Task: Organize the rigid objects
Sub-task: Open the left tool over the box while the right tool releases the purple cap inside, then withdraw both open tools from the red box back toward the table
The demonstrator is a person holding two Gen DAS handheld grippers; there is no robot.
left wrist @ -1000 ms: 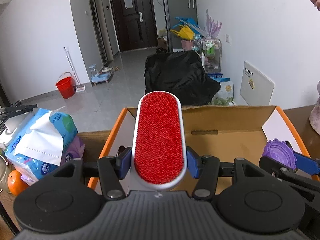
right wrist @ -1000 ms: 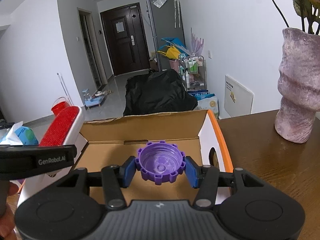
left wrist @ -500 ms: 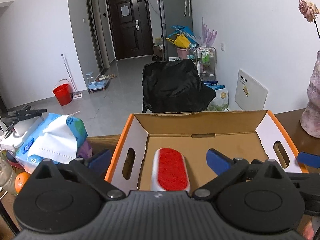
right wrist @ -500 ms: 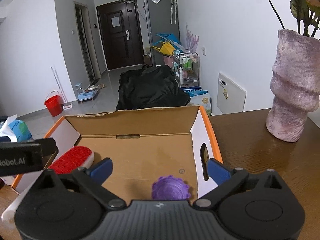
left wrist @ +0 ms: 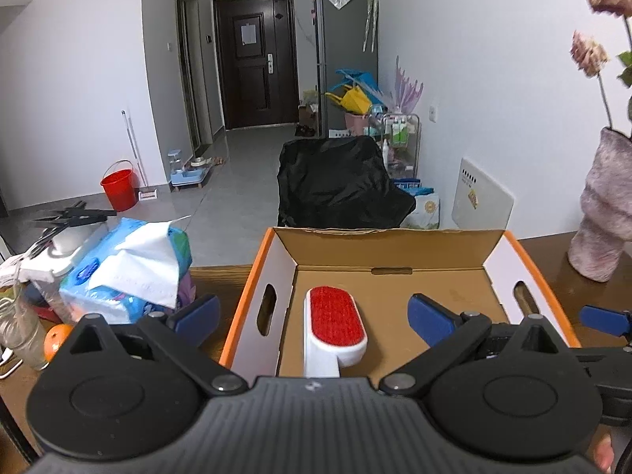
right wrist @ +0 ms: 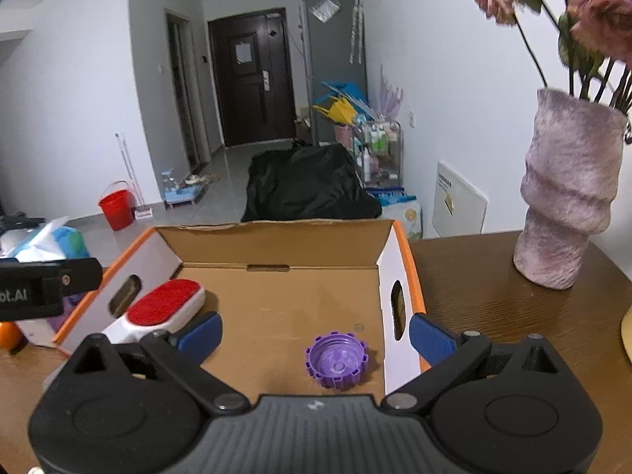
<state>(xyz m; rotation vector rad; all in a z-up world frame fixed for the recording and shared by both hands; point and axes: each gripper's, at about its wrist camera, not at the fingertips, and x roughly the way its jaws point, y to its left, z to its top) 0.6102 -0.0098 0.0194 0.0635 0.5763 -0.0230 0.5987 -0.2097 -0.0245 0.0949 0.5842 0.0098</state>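
Cardboard box (left wrist: 272, 276), orange-edged, open-topped, on the dark wooden worktop (right wrist: 493, 296); contents two. Item one: lint brush (left wrist: 335, 324), red pad up, white body, lies on the box floor at lower centre of the left wrist view, just ahead of the left hand-held gripper (left wrist: 312, 312), between its fingers but touched by neither; long axis runs up the frame, in line with the gripper's pointing direction, handle end nearest the camera. Item two: purple cap (right wrist: 336, 360), open side up, on the box floor at lower centre-right of the right wrist view, just ahead of the right hand-held gripper (right wrist: 316, 333) and apart from its fingers. Both hand-held grippers spread wide, holding nothing. Left hand nearer the brush, right hand nearer the cap. Outside the box: tissue pack (left wrist: 130, 272) at left, vase (right wrist: 568, 197) at right.
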